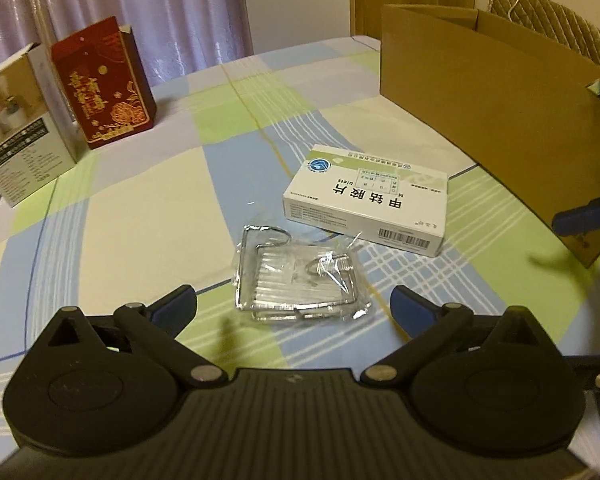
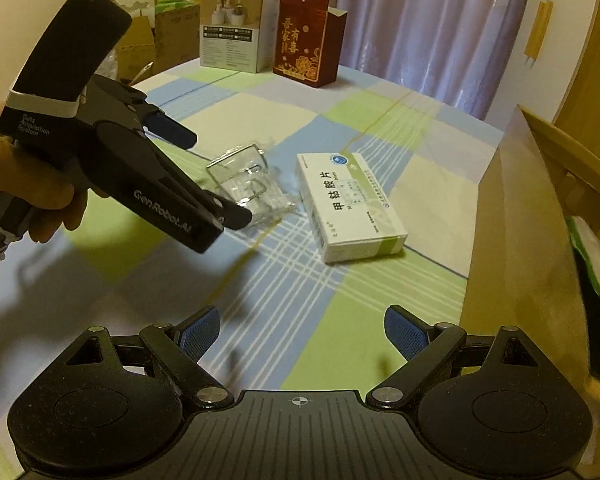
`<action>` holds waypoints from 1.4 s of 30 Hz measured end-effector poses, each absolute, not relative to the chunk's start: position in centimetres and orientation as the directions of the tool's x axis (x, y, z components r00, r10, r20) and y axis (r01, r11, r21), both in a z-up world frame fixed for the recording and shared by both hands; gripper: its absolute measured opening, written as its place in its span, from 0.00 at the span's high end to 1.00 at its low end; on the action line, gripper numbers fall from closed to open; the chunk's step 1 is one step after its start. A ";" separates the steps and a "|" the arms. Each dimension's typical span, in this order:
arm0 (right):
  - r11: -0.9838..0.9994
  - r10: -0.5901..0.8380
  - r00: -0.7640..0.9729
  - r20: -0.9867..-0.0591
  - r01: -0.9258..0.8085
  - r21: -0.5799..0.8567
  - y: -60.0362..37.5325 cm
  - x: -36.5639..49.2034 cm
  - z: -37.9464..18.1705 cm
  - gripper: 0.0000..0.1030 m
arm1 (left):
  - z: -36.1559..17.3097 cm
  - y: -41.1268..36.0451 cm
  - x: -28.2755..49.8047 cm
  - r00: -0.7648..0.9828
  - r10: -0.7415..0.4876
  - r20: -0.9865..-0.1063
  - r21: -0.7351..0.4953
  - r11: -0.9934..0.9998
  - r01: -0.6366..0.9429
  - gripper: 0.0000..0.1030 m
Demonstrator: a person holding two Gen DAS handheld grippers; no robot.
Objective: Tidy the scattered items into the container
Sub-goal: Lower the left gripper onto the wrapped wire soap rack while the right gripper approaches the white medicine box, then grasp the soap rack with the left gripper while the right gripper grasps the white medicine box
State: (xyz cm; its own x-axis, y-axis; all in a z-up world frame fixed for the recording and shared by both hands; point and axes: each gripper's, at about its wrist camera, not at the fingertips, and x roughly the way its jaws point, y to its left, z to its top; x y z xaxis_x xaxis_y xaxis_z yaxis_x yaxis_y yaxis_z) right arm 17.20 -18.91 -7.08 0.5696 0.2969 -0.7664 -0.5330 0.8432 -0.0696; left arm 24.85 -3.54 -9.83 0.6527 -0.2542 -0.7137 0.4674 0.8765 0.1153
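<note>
Wire rack (image 1: 296,276) in clear plastic lies just ahead of the left gripper (image 1: 294,304), marked "GenRobot.AI", between its wide-open fingers, untouched. Right gripper (image 2: 300,334) is spread wide too, empty.

Right gripper (image 2: 300,336) low in the foreground, jaws wide apart and holding nothing, above a checked cloth (image 2: 356,120). Left gripper (image 2: 216,176) held in a hand (image 2: 32,196), also spread, one finger near a bagged wire rack (image 2: 248,188), with a white box (image 2: 350,204) just beside the rack. Cardboard box (image 2: 520,248) at the right edge; a red box (image 2: 306,40) and a grey box (image 2: 236,28) standing far back.
</note>
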 end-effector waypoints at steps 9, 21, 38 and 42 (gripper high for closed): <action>0.841 0.280 0.583 -0.763 -0.532 -0.097 -18.1 20.4 -8.4 0.08 | -11.4 -3.4 27.3 0.564 -0.263 -0.783 0.045 0.880 0.473 0.32; 0.853 0.193 0.627 -0.755 -0.487 -0.186 -16.1 26.9 -9.7 0.08 | -9.5 2.6 24.8 0.541 -0.209 -0.815 0.006 0.929 0.370 0.35; 0.943 0.237 0.508 -0.828 -0.325 0.071 -18.1 25.0 -9.7 0.28 | -9.3 0.1 20.9 0.543 -0.239 -0.805 -0.005 0.918 0.397 0.35; 0.937 0.248 0.490 -0.835 -0.339 0.080 -18.7 20.1 -9.5 0.28 | -9.4 -0.7 18.7 0.547 -0.237 -0.803 -0.003 0.919 0.395 0.35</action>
